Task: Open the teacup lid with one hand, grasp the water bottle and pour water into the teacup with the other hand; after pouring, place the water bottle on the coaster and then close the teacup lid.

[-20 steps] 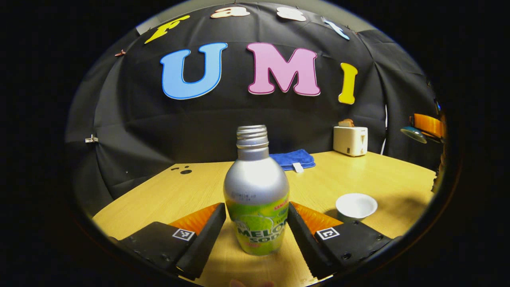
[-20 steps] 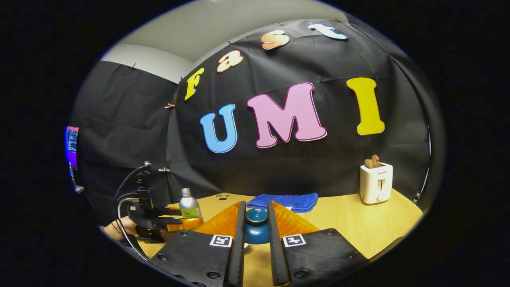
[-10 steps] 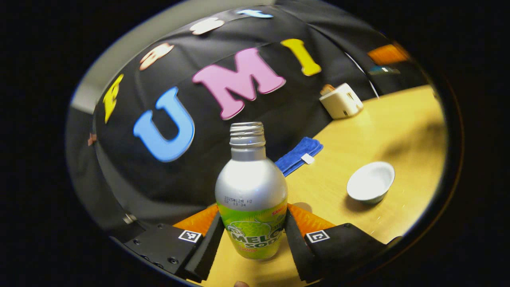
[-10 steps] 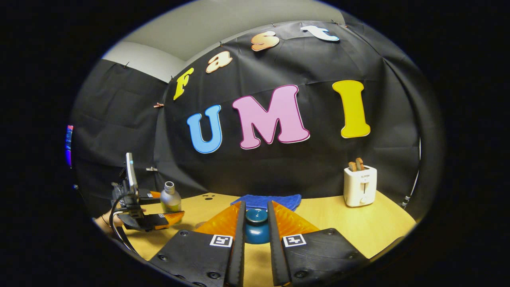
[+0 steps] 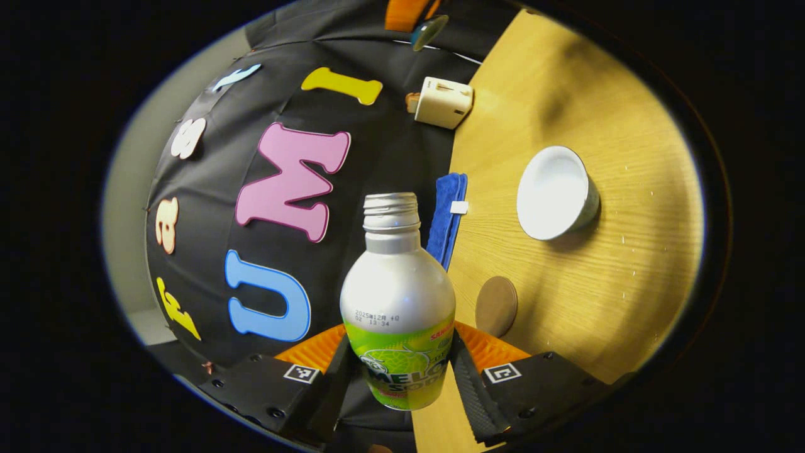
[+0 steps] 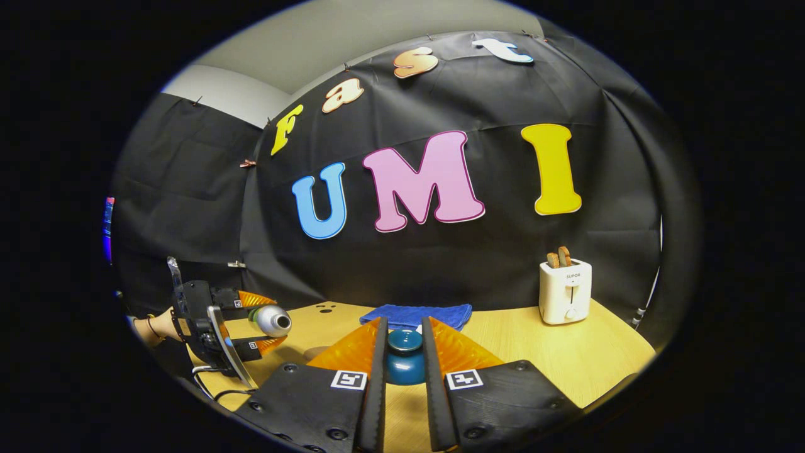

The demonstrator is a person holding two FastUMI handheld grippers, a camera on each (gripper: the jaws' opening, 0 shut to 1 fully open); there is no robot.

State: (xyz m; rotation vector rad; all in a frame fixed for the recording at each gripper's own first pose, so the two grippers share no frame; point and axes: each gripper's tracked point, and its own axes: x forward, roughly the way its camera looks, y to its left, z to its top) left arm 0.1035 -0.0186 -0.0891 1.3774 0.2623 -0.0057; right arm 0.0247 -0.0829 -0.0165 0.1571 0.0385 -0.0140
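My left gripper (image 5: 398, 377) is shut on the silver water bottle (image 5: 397, 296) with a green label, uncapped. In the right gripper view the bottle (image 6: 272, 321) lies almost level in the left gripper (image 6: 260, 321), mouth pointing right, above the table's left part. The white teacup (image 5: 553, 192) stands uncovered on the table, off to the side of the bottle's mouth. A round brown coaster (image 5: 496, 306) lies between cup and gripper. My right gripper (image 6: 404, 343) is shut on the blue teacup lid (image 6: 404, 362), held above the table.
A wooden table (image 5: 616, 283) carries a folded blue cloth (image 5: 446, 217) and a white toaster (image 5: 443, 102) with bread by the back wall. The cloth (image 6: 415, 314) and toaster (image 6: 565, 291) also sit behind the lid. A hand (image 6: 157, 327) holds the left gripper.
The left gripper has rolled the bottle from upright to nearly level and lifted it. The teacup now sits closer in its view. The right gripper holds the lid almost still.
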